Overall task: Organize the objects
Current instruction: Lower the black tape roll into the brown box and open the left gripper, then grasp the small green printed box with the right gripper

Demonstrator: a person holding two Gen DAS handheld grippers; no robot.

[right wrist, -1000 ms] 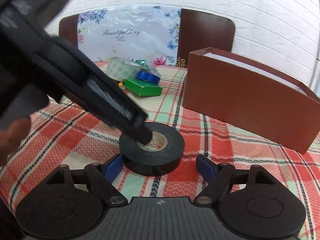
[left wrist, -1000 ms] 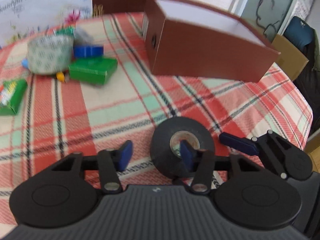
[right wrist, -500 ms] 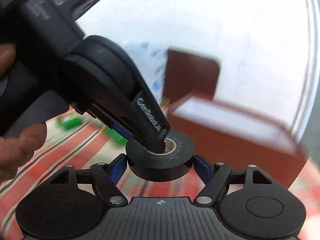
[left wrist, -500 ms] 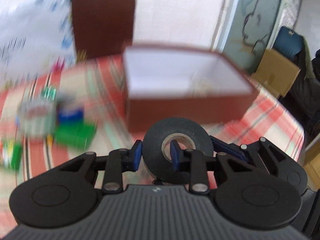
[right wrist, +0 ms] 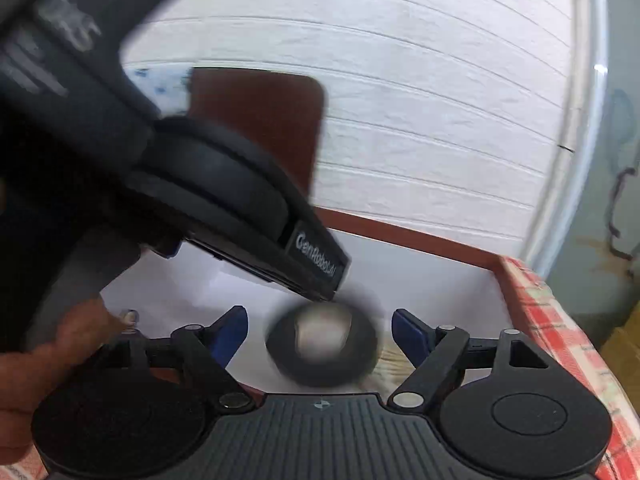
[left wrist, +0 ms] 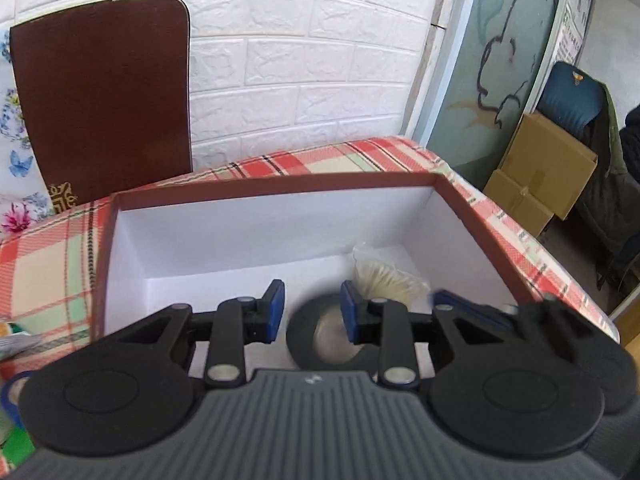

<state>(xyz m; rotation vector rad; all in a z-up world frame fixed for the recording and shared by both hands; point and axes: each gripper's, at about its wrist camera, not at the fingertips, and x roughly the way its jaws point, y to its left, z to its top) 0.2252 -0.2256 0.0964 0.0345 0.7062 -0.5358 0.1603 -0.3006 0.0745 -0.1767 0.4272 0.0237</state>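
A black roll of tape (left wrist: 304, 332) is over the white inside of the brown box (left wrist: 272, 186), blurred in the right wrist view (right wrist: 324, 346). My left gripper (left wrist: 312, 312) is open above it, with its right finger over the roll's hole and its left finger clear of the rim. My right gripper (right wrist: 320, 332) is open, its blue fingertips (right wrist: 408, 330) apart from the roll on both sides. The left gripper's body (right wrist: 224, 200) crosses the right wrist view from upper left. A clear bag of pale sticks (left wrist: 384, 276) lies inside the box.
A brown chair back (left wrist: 104, 92) stands behind the plaid tablecloth (left wrist: 52, 264). A white brick wall is behind. Cardboard boxes (left wrist: 548, 172) and a blue chair stand at the right past the table edge. Green and blue items show at the far left edge (left wrist: 12, 400).
Both grippers lifted the tape from the tablecloth and carried it over the box. Both have now opened; the roll sits lower and free of the fingers, blurred.
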